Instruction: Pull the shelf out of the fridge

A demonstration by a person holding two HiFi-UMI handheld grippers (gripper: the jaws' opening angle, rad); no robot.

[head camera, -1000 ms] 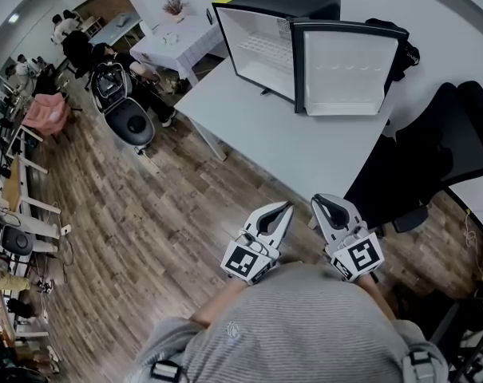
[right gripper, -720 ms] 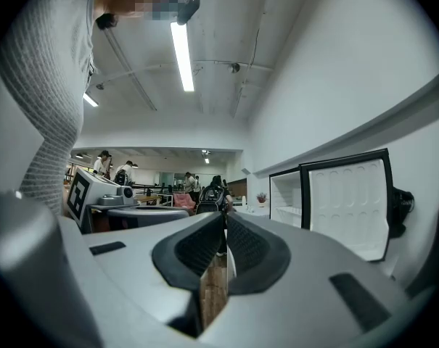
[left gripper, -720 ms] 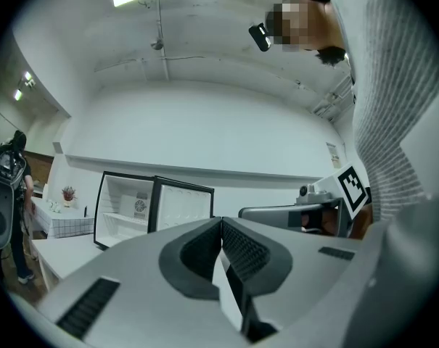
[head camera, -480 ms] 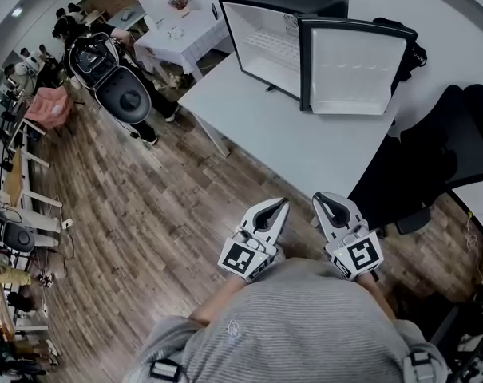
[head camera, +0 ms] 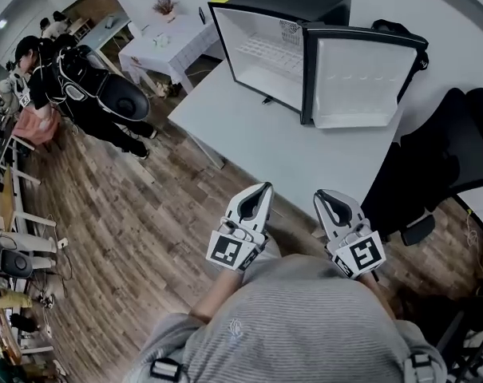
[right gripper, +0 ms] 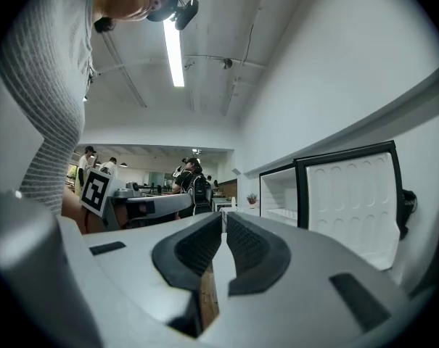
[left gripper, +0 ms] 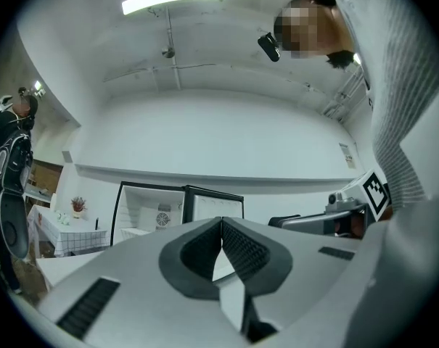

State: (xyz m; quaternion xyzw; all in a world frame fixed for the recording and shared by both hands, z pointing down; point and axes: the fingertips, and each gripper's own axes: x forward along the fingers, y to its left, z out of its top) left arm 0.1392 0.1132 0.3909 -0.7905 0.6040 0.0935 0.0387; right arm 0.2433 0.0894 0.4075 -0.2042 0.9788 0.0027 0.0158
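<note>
A black mini fridge (head camera: 283, 5) stands on the white table (head camera: 289, 154) with its door (head camera: 357, 82) swung open to the right. A white wire shelf (head camera: 267, 54) lies inside it. Both grippers hover near my body, short of the table's near edge and far from the fridge. My left gripper (head camera: 264, 188) is shut with nothing in it, its pads meeting (left gripper: 221, 223). My right gripper (head camera: 321, 195) also looks shut and holds nothing, with only a thin slit between its pads (right gripper: 224, 220). The fridge (left gripper: 150, 212) and its door (right gripper: 353, 194) show beyond the jaws.
A black office chair (head camera: 441, 146) stands right of the table. At the far left a person with a black backpack (head camera: 89, 94) walks on the wooden floor. A small table with a checked cloth (head camera: 165, 42) stands behind the fridge's left side.
Both grippers have shifted toward the table, the left one further to the left in the head view. The fridge sits slightly nearer. The person with the backpack has walked leftward.
</note>
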